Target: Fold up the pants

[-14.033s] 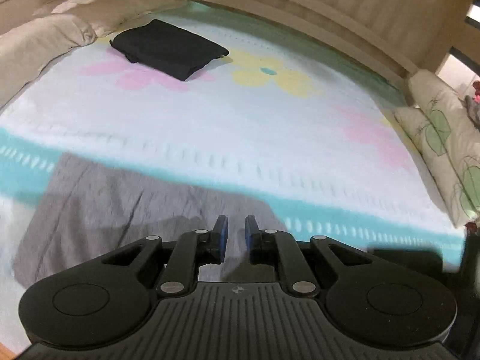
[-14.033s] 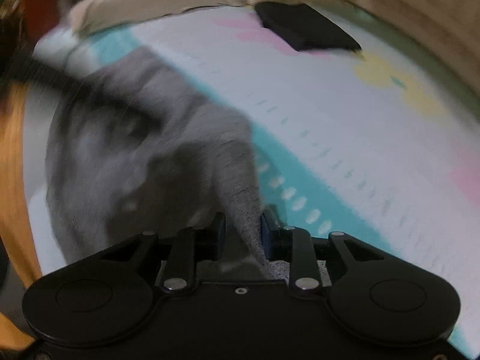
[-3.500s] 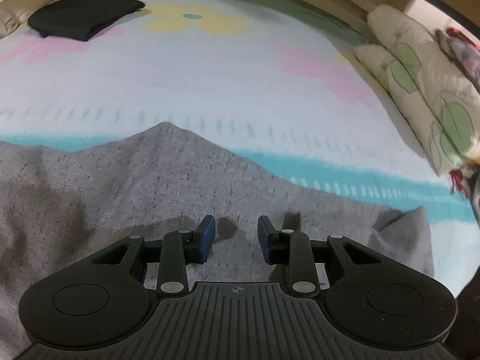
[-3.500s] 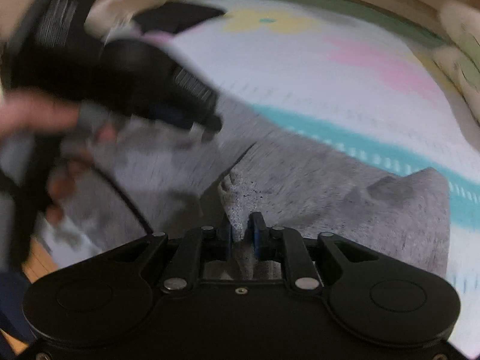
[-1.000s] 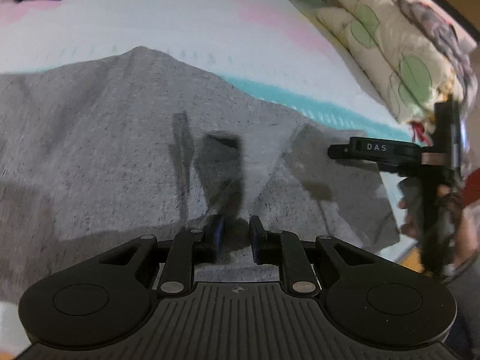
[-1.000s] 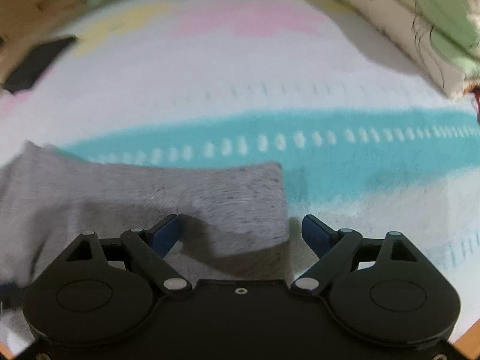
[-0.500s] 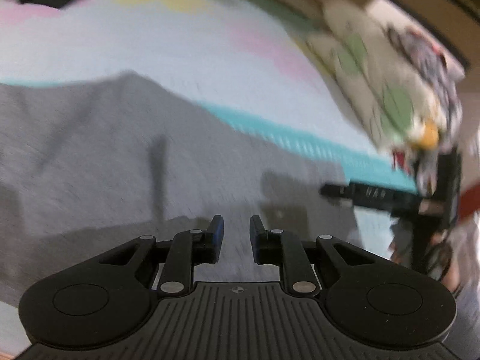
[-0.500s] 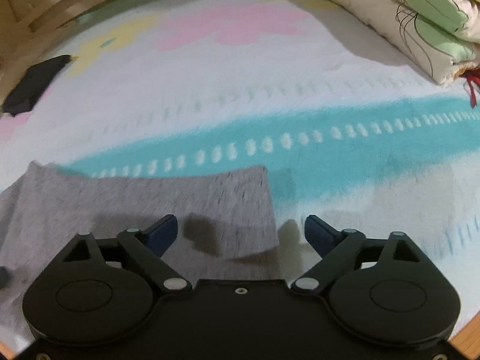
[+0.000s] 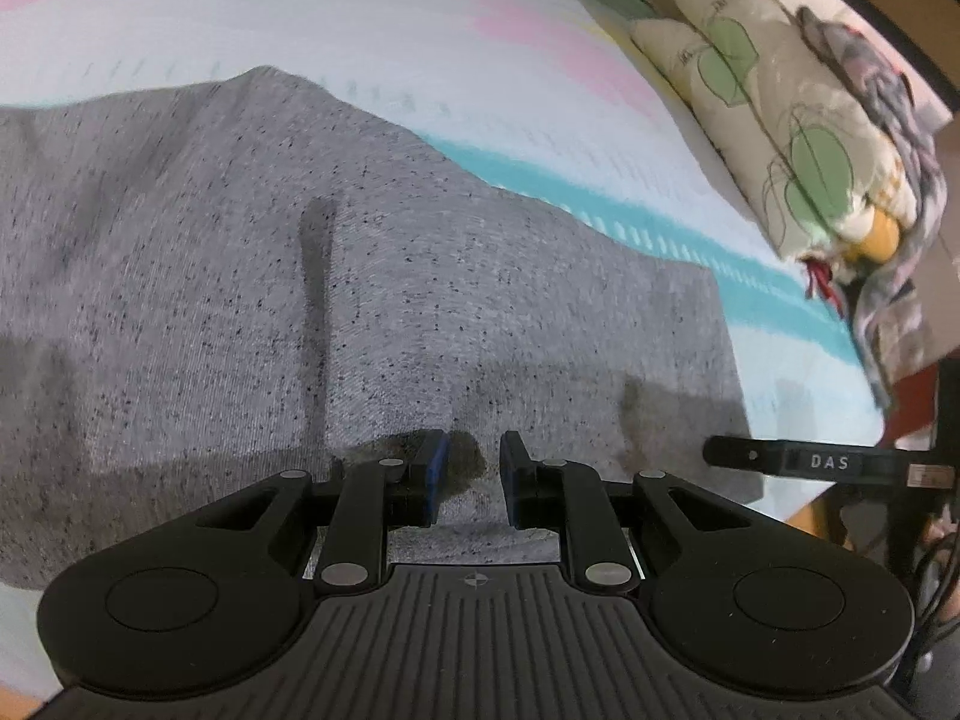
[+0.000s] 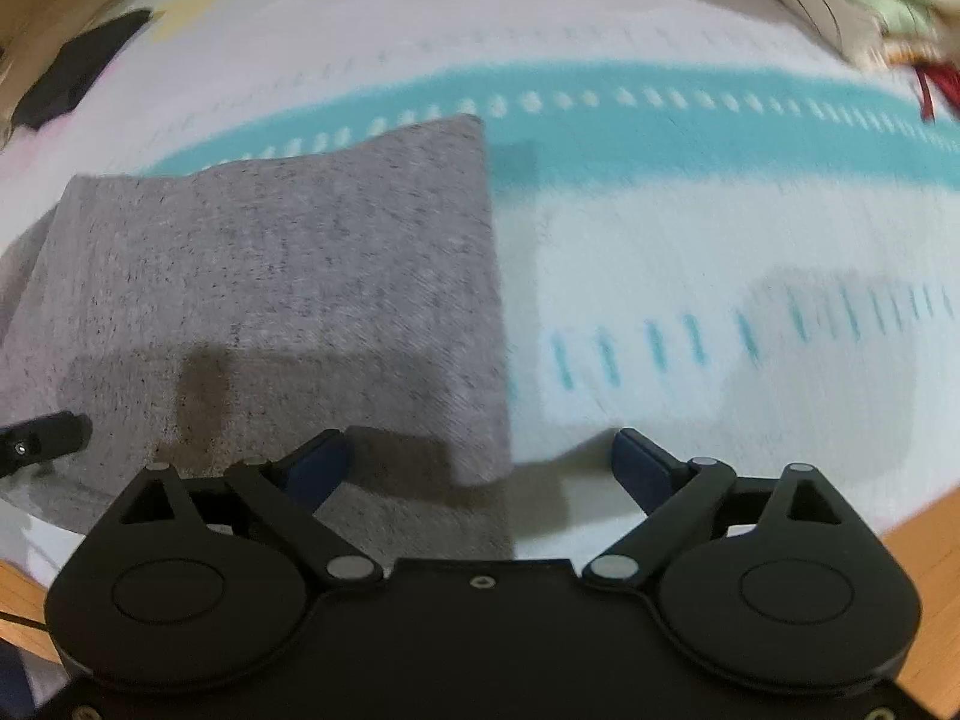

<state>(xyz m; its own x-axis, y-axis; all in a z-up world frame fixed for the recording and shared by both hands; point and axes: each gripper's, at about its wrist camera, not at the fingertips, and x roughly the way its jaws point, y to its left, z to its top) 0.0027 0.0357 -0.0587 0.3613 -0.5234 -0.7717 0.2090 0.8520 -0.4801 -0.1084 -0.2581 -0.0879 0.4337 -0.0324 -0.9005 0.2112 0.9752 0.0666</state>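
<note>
Grey speckled pants (image 9: 372, 276) lie spread flat on the bed, one leg end (image 10: 336, 276) reaching toward the teal stripe. My left gripper (image 9: 472, 474) hovers over the near edge of the cloth with its jaws a narrow gap apart and nothing pinched between them. My right gripper (image 10: 480, 462) stands wide open just above the leg's right edge, which runs down between its fingers without touching the pads. In the left wrist view the right gripper (image 9: 804, 462) shows at the right. One finger of the left gripper (image 10: 42, 441) pokes in at the left of the right wrist view.
The sheet (image 10: 660, 102) is white with a teal stripe and pink and yellow flowers. Leaf-print pillows (image 9: 798, 138) pile up at the right. A folded black garment (image 10: 78, 78) lies far back left. The bed's wooden edge (image 10: 924, 546) is close at the bottom right.
My right gripper has drawn back toward the bed's near edge, so the leg end looks larger and the wooden edge has come into view. It stays wide open. The left gripper has hardly shifted.
</note>
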